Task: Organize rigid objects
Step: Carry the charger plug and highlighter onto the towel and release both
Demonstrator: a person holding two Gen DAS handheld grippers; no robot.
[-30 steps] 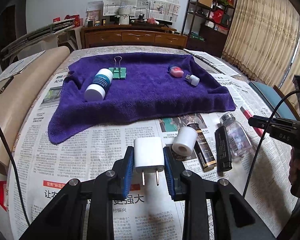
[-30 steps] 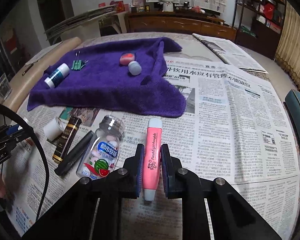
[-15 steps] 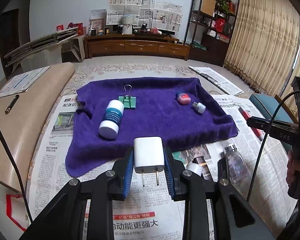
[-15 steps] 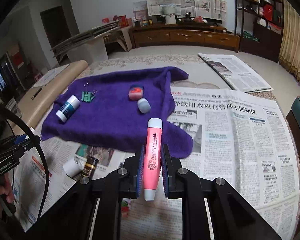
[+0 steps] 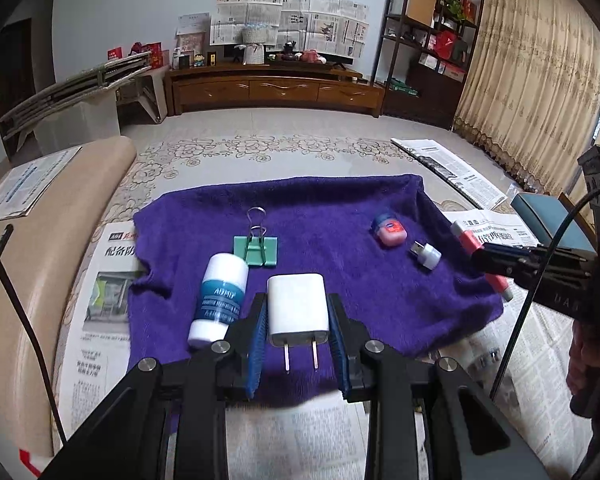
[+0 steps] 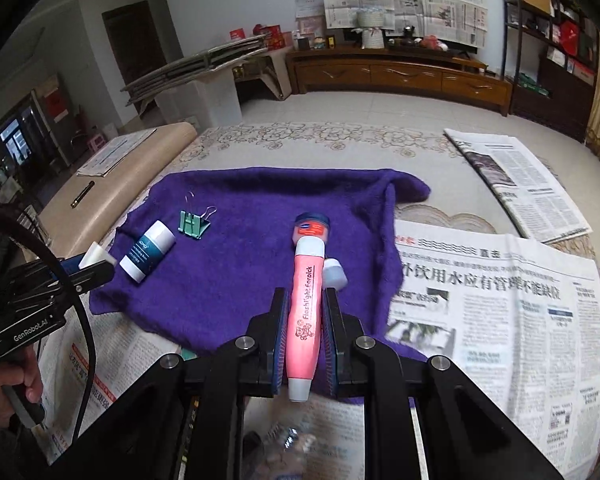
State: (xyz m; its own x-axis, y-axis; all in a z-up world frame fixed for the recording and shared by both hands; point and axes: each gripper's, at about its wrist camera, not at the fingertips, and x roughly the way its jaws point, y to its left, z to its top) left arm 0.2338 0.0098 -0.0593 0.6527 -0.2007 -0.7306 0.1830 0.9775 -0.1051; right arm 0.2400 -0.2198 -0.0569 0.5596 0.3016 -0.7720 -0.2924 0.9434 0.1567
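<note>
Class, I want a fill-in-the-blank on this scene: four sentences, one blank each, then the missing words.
1. The left claw is shut on a white ____.
2. The right claw grips a pink ____.
3. The binder clip lies on a ____ towel.
4. The clip's colour is ____.

Missing words: charger; pen; purple; green

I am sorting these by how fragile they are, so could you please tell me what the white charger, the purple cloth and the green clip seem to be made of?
White charger: smooth, hard-looking plastic, slightly glossy, with two bare metal prongs.
Purple cloth: soft fabric, probably a towel, with a fuzzy matt pile and rumpled edges.
Green clip: likely painted metal, with shiny wire handles; the look leaves the body open.
</note>
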